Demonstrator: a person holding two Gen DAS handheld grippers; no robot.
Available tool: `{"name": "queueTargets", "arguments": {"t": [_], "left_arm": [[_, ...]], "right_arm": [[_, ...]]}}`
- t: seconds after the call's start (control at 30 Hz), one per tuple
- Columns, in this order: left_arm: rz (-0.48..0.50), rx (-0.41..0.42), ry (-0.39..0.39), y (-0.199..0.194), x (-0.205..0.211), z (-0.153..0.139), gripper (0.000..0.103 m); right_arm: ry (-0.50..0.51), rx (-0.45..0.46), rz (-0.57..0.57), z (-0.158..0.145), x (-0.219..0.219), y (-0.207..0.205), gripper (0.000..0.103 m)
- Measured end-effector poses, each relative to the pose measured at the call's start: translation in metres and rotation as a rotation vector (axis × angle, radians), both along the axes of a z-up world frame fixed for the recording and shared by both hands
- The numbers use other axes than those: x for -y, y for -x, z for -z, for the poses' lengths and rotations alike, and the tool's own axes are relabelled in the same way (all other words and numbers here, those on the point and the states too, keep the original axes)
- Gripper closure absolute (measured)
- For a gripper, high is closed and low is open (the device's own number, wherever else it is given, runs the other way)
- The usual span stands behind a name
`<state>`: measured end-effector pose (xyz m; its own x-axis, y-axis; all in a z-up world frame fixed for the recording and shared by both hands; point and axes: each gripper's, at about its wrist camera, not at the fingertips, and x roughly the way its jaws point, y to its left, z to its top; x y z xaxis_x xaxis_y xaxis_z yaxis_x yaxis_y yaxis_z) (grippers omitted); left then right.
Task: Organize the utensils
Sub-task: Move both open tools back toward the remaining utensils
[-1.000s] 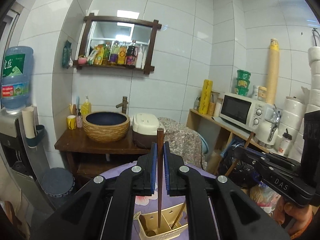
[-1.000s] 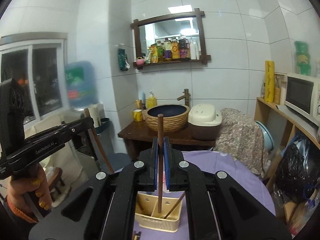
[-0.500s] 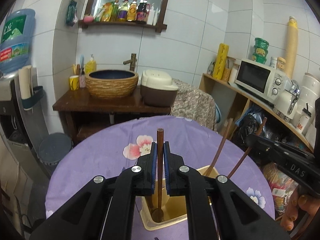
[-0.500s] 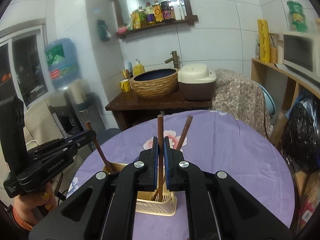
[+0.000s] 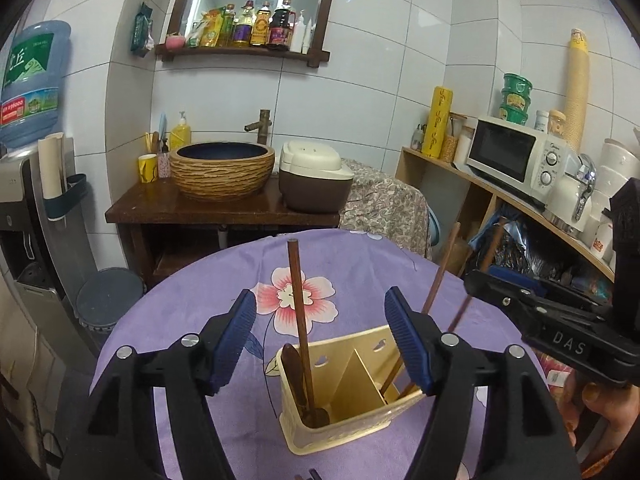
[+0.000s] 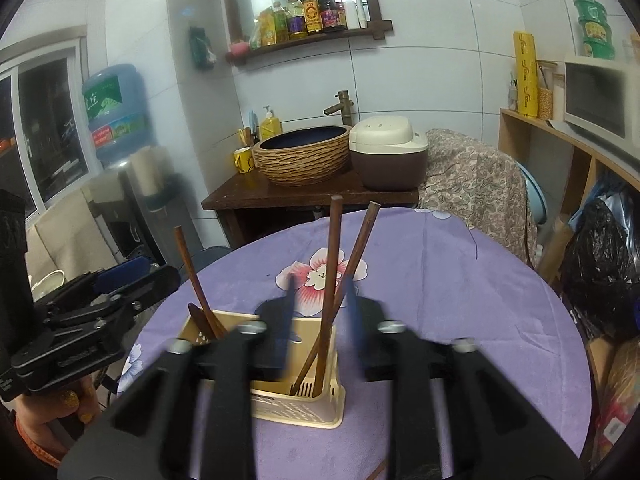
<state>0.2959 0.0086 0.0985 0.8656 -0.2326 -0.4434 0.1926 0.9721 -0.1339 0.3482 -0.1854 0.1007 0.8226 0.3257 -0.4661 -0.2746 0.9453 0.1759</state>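
A cream utensil holder (image 5: 340, 432) (image 6: 296, 404) stands on the round table with the purple flowered cloth (image 5: 200, 312) (image 6: 460, 300). In the left wrist view a brown wooden spoon (image 5: 298, 308) stands in its left compartment, free between the wide-open fingers of my left gripper (image 5: 320, 338). Two brown chopsticks (image 5: 440, 276) lean in the right compartment. My right gripper (image 6: 320, 320) is open, motion-blurred, with the two chopsticks (image 6: 332, 264) loose between its fingers. The wooden spoon (image 6: 192, 268) stands beside my left gripper (image 6: 156, 276). My right gripper (image 5: 480, 282) shows at the right.
Behind the table stand a dark wooden stand with a woven basin (image 5: 222, 170) and a rice cooker (image 5: 314, 180). A shelf with a microwave (image 5: 516, 156) runs along the right. A water dispenser (image 5: 24, 92) is at the left. A stick end (image 6: 376, 472) lies near the table's front.
Both grippers came down to the holder, each shut on a wooden utensil. Both have now opened, and the spoon and the chopstick stand in the holder on their own.
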Motion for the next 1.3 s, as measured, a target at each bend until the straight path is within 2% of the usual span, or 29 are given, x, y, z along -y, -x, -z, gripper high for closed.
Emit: {"name": "queueTargets", "arguments": {"t": [0.03,0.07,0.23,0.37,0.5,0.6,0.67,0.83,1.07,1.3], "left_arm": [[0.002,0.008,0.000,0.004,0.000,0.000,0.028],[0.001,0.015,0.000,0.009,-0.001,0.001,0.025],[0.000,0.024,-0.009,0.038,-0.007,0.016,0.018],[0.002,-0.051,-0.009,0.064,-0.011,0.047,0.018],[0.015,-0.144,-0.027,0.084,-0.010,0.087,0.018],[0.007,-0.221,-0.025,0.094,-0.013,0.116,0.027],[0.010,-0.267,-0.017,0.100,-0.014,0.132,0.038],[0.036,-0.347,-0.016,0.109,-0.006,0.158,0.047],[0.049,-0.395,-0.036,0.120,0.005,0.178,0.057],[0.061,-0.408,-0.047,0.122,0.015,0.183,0.057]], "right_arm": [[-0.001,0.018,0.007,-0.001,0.002,0.005,0.040],[0.004,0.029,0.010,-0.001,0.003,0.009,0.040],[0.014,0.030,-0.007,0.009,0.009,0.036,0.037],[0.066,-0.016,0.001,0.034,0.010,0.058,0.036],[0.072,-0.059,-0.027,0.066,0.011,0.085,0.037],[0.149,-0.098,-0.002,0.098,0.008,0.102,0.037],[0.183,-0.129,0.008,0.117,0.007,0.110,0.037],[0.174,-0.192,0.072,0.152,0.018,0.128,0.037],[0.144,-0.223,0.081,0.171,0.029,0.147,0.037],[0.125,-0.215,0.085,0.168,0.028,0.155,0.037]]}}
